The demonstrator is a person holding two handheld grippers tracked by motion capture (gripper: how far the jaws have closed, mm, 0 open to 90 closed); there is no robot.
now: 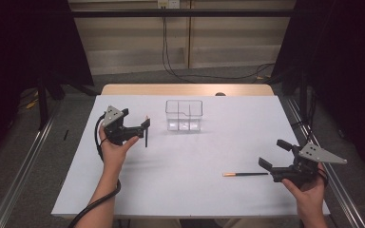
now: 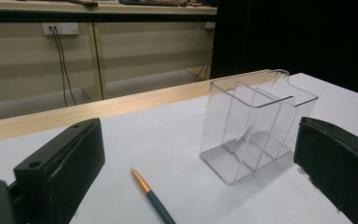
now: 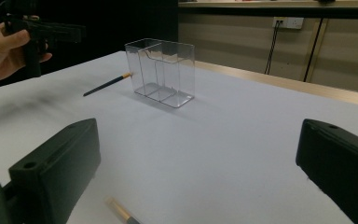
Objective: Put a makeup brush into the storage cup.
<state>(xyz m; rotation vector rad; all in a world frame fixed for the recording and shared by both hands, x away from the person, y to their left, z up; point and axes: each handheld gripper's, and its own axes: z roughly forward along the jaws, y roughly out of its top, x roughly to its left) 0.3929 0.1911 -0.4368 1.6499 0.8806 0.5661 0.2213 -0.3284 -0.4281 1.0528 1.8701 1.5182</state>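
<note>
Nearest to us, in the right gripper view, the gold-tipped end of a pen (image 3: 121,211) lies flat on the white desk (image 1: 185,180) between the black fingers (image 3: 51,172) of our right gripper (image 1: 278,159). Those fingers stand wide apart and hold nothing. From above, this pen (image 1: 245,174) points at the gripper from just left of it.

A second pen (image 1: 146,134) lies beside our left gripper (image 1: 140,127), whose fingers (image 2: 60,163) are also spread wide and empty; in the left gripper view its tip (image 2: 151,195) rests on the desk between them. Just beyond stands the clear compartmented holder (image 1: 184,115), empty so far.

We judge the risks as follows. Each pen is thin and round, so fingers closing off-centre could roll it away or pinch only one end, letting it swing. A pen lifted flat must be tilted upright for a narrow compartment; a skewed approach could catch the rim. The holder looks light, so a nudge from either gripper might slide or tip it.

We can read no brand, label or writing anywhere.
</note>
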